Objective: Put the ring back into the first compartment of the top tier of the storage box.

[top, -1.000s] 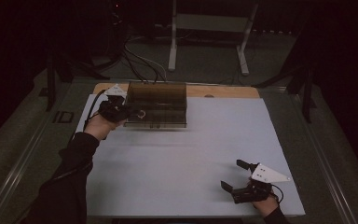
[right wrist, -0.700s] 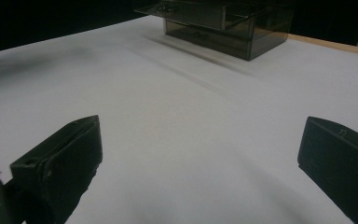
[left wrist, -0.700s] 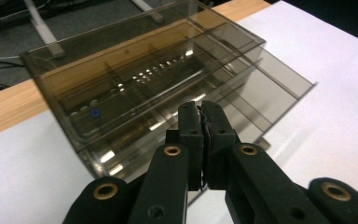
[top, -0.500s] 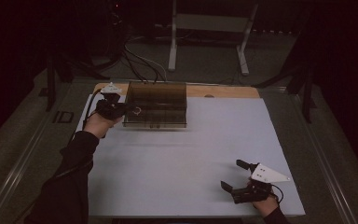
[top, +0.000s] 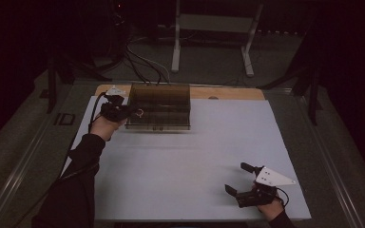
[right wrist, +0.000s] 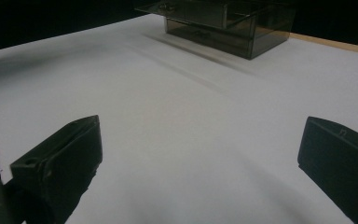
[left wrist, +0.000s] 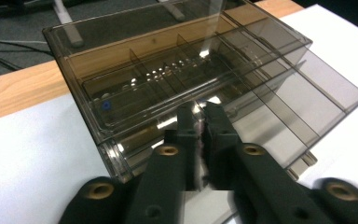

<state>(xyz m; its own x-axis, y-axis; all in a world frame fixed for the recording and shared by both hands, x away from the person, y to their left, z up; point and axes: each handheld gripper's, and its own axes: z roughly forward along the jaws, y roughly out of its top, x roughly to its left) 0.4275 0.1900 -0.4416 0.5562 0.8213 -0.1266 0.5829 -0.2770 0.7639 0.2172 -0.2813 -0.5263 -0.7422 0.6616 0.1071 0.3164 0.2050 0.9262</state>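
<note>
A smoky see-through drawer box stands at the far left of the white board. In the left gripper view the box shows dividers inside, and its lower drawer is pulled out. My left gripper is at the box's left front corner. Its jaws have just been opening and stand a narrow slit apart above the drawer, with something thin and pale in the gap that I cannot make out. My right gripper rests near the board's front right, jaws wide open with nothing between them.
A wooden strip runs behind the box along the board's far edge. Cables and a stand's legs lie on the floor beyond the table. The box is far from the right gripper.
The left hand has sunk slightly beside the box. The right gripper has kept still.
</note>
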